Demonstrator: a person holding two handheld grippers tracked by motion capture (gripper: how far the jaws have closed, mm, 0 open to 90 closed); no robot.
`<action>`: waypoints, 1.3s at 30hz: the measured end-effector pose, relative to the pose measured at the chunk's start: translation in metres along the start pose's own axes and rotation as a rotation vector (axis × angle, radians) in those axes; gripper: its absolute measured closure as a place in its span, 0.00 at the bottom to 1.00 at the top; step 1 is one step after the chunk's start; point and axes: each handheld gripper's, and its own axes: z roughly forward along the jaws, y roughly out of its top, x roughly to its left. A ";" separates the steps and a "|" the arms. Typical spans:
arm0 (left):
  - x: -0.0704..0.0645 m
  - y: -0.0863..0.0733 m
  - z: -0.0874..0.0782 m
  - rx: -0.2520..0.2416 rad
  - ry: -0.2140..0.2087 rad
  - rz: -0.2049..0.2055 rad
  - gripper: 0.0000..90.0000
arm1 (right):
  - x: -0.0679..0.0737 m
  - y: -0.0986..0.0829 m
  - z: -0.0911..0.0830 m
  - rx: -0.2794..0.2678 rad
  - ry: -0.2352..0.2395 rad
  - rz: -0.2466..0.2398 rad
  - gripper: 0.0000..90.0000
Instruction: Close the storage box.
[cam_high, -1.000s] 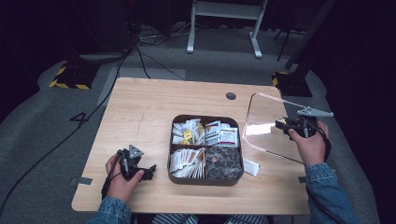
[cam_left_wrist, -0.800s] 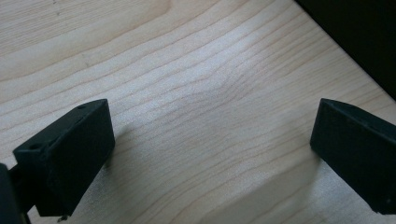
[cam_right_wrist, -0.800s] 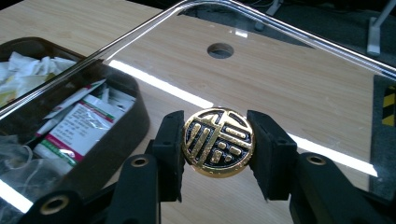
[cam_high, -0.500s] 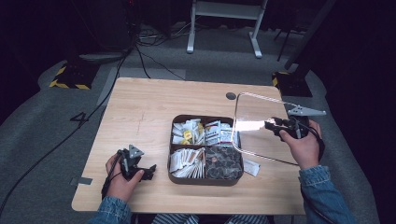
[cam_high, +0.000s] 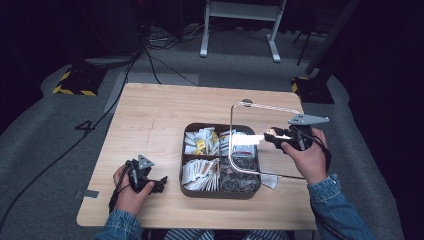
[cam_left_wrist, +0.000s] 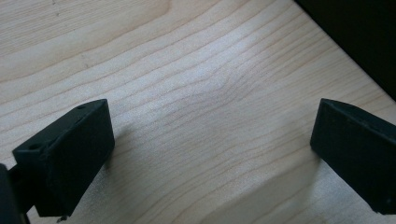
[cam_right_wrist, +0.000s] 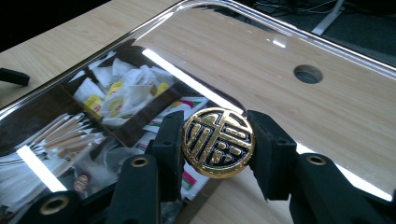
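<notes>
We clamp the right gripper (cam_right_wrist: 217, 142) on the lid's (cam_high: 260, 140) gold knob (cam_right_wrist: 218, 142), tilted over the box (cam_high: 220, 188) below; next, lowering squarely; left gripper (cam_left_wrist: 212, 154) idles, released.

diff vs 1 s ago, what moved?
The right gripper, shut on the gold knob, carried the clear lid left from beside the box to above its right half, tilted up. The left gripper stayed open on the table.

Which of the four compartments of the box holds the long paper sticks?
The near-left compartment, nearest the left gripper. Its sticks lie side by side; the others hold packets or small dark round things.
</notes>
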 end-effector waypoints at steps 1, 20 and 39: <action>0.000 0.000 0.000 0.000 0.001 0.000 0.00 | 0.008 0.003 0.004 0.006 0.014 -0.004 0.66; 0.000 0.000 0.000 -0.001 -0.004 0.000 0.00 | 0.050 0.012 0.032 0.037 0.090 -0.052 0.66; 0.000 0.000 0.000 0.001 -0.006 0.006 0.00 | 0.079 0.001 0.072 0.072 0.120 -0.058 0.66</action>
